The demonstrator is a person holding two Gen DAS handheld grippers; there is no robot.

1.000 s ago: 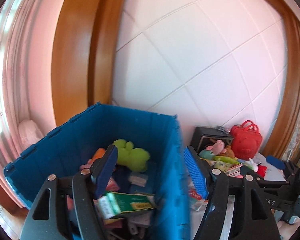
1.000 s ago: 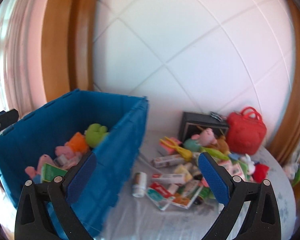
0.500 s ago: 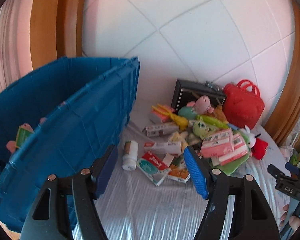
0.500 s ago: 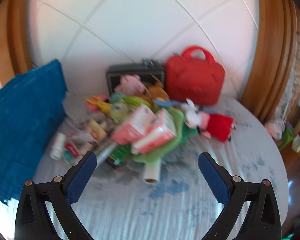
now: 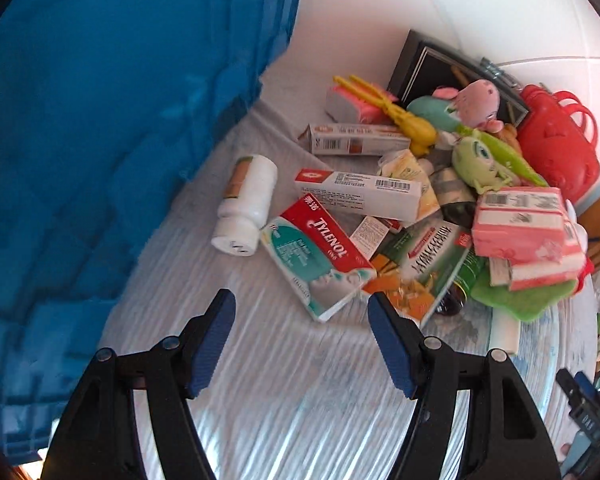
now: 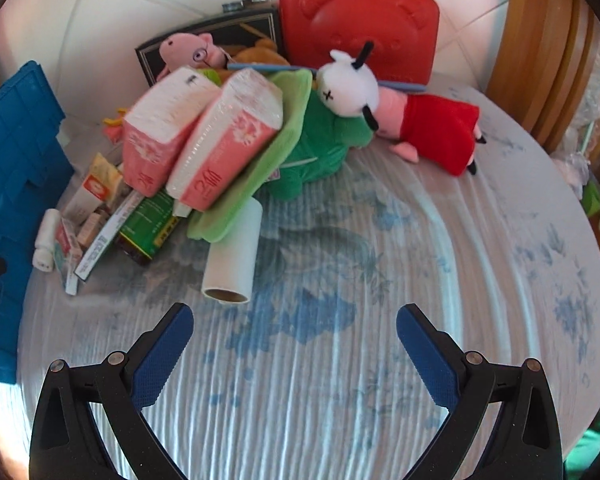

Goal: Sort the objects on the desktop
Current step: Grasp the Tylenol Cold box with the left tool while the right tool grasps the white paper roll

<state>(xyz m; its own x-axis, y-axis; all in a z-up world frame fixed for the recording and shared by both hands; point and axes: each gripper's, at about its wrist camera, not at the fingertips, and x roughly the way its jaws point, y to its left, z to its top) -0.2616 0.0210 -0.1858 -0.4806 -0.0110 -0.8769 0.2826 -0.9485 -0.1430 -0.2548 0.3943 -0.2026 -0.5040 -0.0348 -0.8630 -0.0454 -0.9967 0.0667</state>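
Hovering over the ribbed, blue-flowered cloth (image 5: 292, 384), the left gripper (image 5: 300, 320) holds its textured blue pads wide apart with nothing between them. Just beyond its tips, at frame centre, lies a flat Tylenol box (image 5: 320, 252) of glossy red and teal card. A white plastic bottle (image 5: 246, 204) lies on its side just left of it. A long white carton (image 5: 360, 194) sits above the box, and a hard blue crate (image 5: 100, 140) with moulded ribs fills the left of the frame. At upper right sit a black case (image 5: 424, 68), a pink plush (image 5: 478, 102) and a shiny red bag (image 5: 556, 148).

In the right wrist view, the right gripper (image 6: 294, 330) is also spread wide and empty, low in the frame over bare cloth. A white paper roll (image 6: 234, 256) with a cardboard core lies just above its left pad. Two wrapped pink tissue packs (image 6: 198, 136) lean on a soft green plush (image 6: 312, 140) at upper left of centre. A red-dressed plush (image 6: 428, 128) lies to the right.
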